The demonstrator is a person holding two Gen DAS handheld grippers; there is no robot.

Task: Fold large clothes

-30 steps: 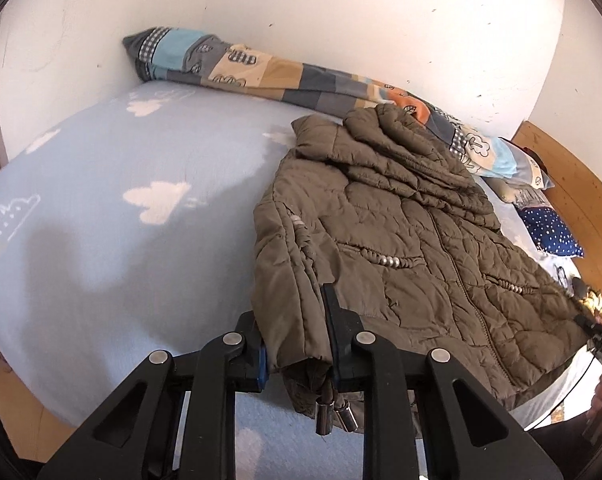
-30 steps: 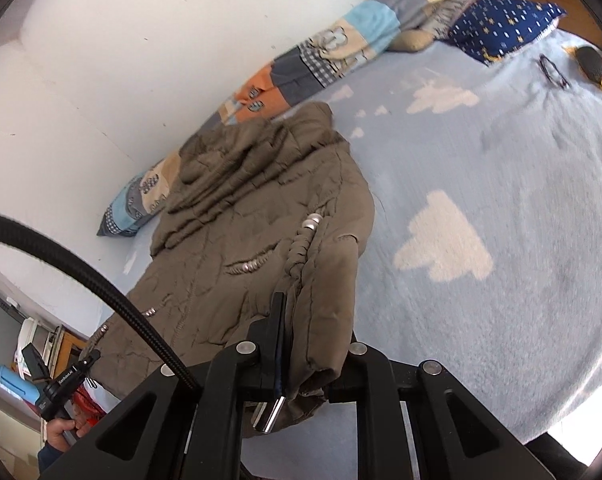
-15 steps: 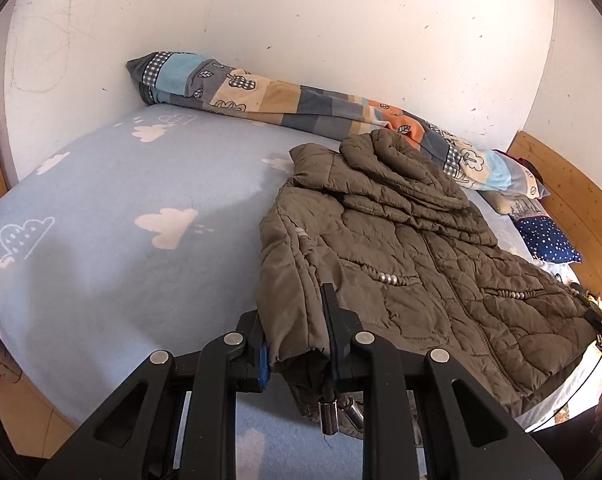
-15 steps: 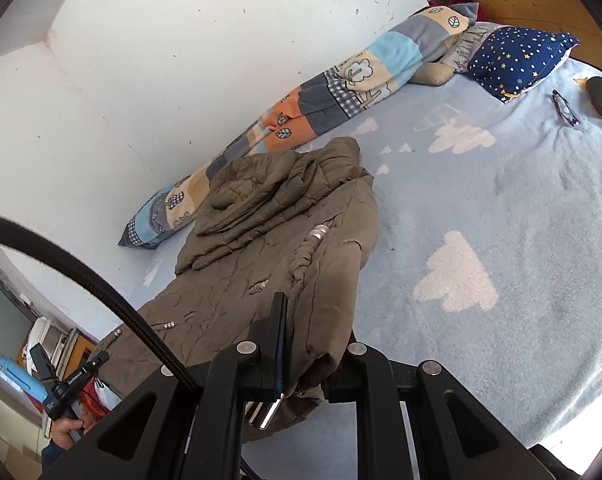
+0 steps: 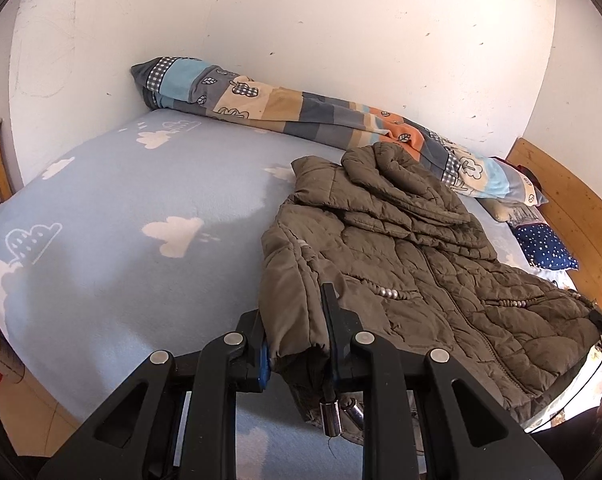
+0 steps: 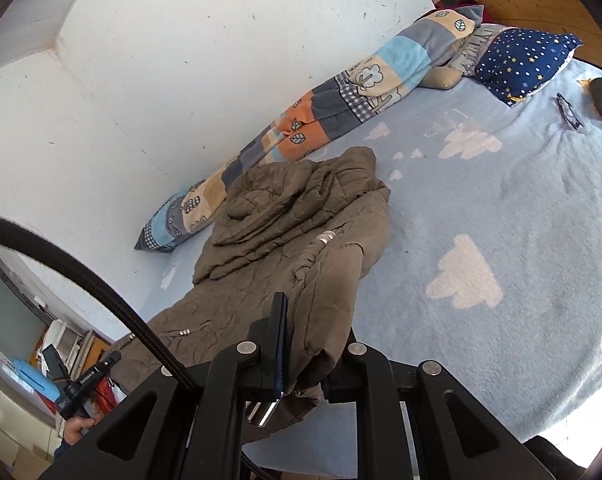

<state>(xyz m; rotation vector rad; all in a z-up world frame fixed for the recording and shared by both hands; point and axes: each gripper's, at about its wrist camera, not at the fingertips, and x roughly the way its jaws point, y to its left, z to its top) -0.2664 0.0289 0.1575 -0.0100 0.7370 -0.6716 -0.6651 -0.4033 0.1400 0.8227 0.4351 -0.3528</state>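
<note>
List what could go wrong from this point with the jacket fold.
1. Both tools, left and right, pinch thick bunched hem of the quilted jacket; the puffy fabric may slip out mid-lift.
2. The metal drawstring toggles dangle below the left tool and might snag on it.
3. The hood end lies against the patchwork blanket roll; folding toward the wall could drag or catch it.

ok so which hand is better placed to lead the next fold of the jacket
Neither clearly; slight edge to the right. Both the left gripper and the right gripper are clamped on hem corners of the jacket. Bare blue sheet lies open beside the right one, though there is bare sheet on the left too.
</note>
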